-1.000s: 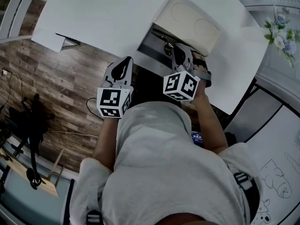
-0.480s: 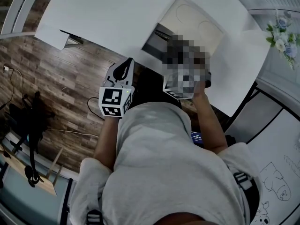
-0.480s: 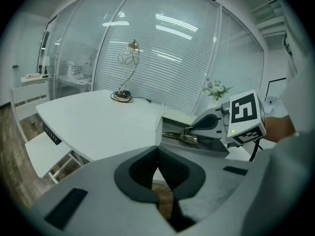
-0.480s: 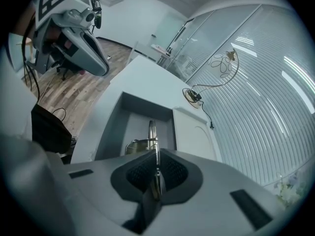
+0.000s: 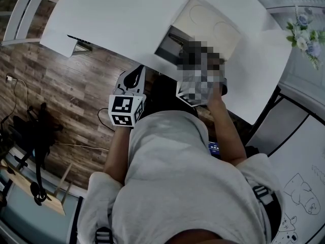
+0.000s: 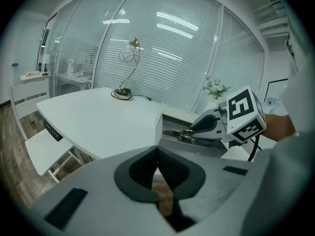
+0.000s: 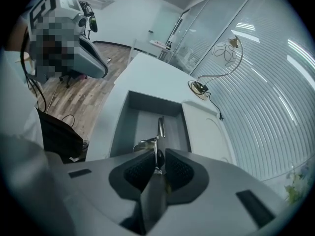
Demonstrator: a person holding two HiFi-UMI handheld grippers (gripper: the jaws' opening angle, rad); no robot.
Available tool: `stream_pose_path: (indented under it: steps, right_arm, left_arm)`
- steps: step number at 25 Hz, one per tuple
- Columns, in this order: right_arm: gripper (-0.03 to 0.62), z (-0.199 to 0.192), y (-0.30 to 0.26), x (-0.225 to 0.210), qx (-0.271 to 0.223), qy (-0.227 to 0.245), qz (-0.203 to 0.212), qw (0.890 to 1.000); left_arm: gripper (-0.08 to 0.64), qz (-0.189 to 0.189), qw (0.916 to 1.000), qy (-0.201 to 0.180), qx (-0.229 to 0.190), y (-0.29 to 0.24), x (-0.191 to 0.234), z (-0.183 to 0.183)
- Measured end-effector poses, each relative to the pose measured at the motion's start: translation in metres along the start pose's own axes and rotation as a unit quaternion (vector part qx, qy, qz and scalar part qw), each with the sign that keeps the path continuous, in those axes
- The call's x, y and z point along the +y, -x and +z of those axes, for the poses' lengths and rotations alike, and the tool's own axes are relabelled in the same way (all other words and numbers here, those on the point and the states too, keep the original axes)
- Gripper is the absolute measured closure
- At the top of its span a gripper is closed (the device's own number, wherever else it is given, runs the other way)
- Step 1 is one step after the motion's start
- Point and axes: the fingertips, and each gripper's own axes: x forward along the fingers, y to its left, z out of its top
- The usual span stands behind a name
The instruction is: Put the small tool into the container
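1. At the far left, our left gripper [image 6: 157, 154] hangs beyond the table's edge, above the wood floor [image 5: 61, 85]. Its jaws are pressed together with nothing between them. We judge it best kept there, out of the way.
2. In the middle, the container [image 7: 147, 102], a grey recess sunk into the white table [image 5: 117, 19], lies open. It holds only the front of the small tool [image 7: 160, 127]; the rest of its floor is bare.
3. The small tool, slim and metal, reaches from our right pads forward between the recess walls. We cannot tell whether its tip rests on the floor.
4. Our right gripper [image 7: 157, 157] points down over the container's near end. Its jaws have just been opening to a narrow gap. The tool's dark end is between the pads, apparently unclamped.
5. To release well, we judge we should widen the jaws without swaying, then draw straight back so no pad drags the tool out.
6. At right, a pale lid panel [image 7: 204, 127] lies beside the recess.
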Motion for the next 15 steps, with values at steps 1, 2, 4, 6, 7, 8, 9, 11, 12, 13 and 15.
stream_pose_path:
  steps: [1, 2, 4, 6, 7, 8, 9, 11, 12, 13, 15]
  right_arm:
    - [0.529, -0.001, -0.001, 0.001, 0.004, -0.004, 0.005, 1.000]
    - [0.488, -0.002, -0.001, 0.003, 0.007, -0.007, 0.010, 1.000]
    - [0.454, -0.004, -0.002, 0.004, 0.013, -0.010, 0.015, 1.000]
    - [0.454, -0.005, -0.002, 0.005, 0.015, -0.012, 0.018, 1.000]
    - [0.454, -0.005, -0.002, 0.004, 0.016, -0.014, 0.019, 1.000]
    - [0.454, -0.005, -0.002, 0.004, 0.017, -0.016, 0.020, 1.000]
    - [0.454, -0.005, -0.002, 0.004, 0.017, -0.019, 0.021, 0.999]
    - [0.454, -0.005, -0.001, 0.003, 0.016, -0.026, 0.023, 0.999]
    - [0.454, -0.005, -0.001, 0.003, 0.015, -0.030, 0.024, 0.999]
    - [0.454, -0.005, 0.000, 0.003, 0.015, -0.032, 0.025, 0.999]
    - [0.454, -0.006, 0.001, 0.005, 0.015, -0.036, 0.029, 0.999]
  left_arm:
    - [0.537, -0.001, 1.0000, -0.001, 0.001, 0.000, -0.001, 0.000]
    - [0.537, -0.002, 1.0000, -0.002, 0.002, 0.000, -0.002, 0.000]
    - [0.537, -0.005, 1.0000, -0.005, 0.004, 0.000, -0.005, 0.000]
    - [0.537, -0.009, 0.9999, -0.007, 0.005, 0.001, -0.007, 0.001]
    - [0.537, -0.010, 0.9999, -0.009, 0.006, 0.001, -0.008, 0.002]
    - [0.537, -0.010, 0.9999, -0.010, 0.006, 0.002, -0.009, 0.002]
    - [0.537, -0.011, 0.9999, -0.011, 0.006, 0.003, -0.009, 0.003]
    - [0.537, -0.012, 0.9998, -0.012, 0.007, 0.004, -0.010, 0.003]
    - [0.537, -0.012, 0.9998, -0.013, 0.008, 0.004, -0.010, 0.003]
    - [0.537, -0.013, 0.9998, -0.014, 0.008, 0.004, -0.011, 0.003]
    - [0.537, -0.015, 0.9997, -0.016, 0.009, 0.004, -0.012, 0.004]
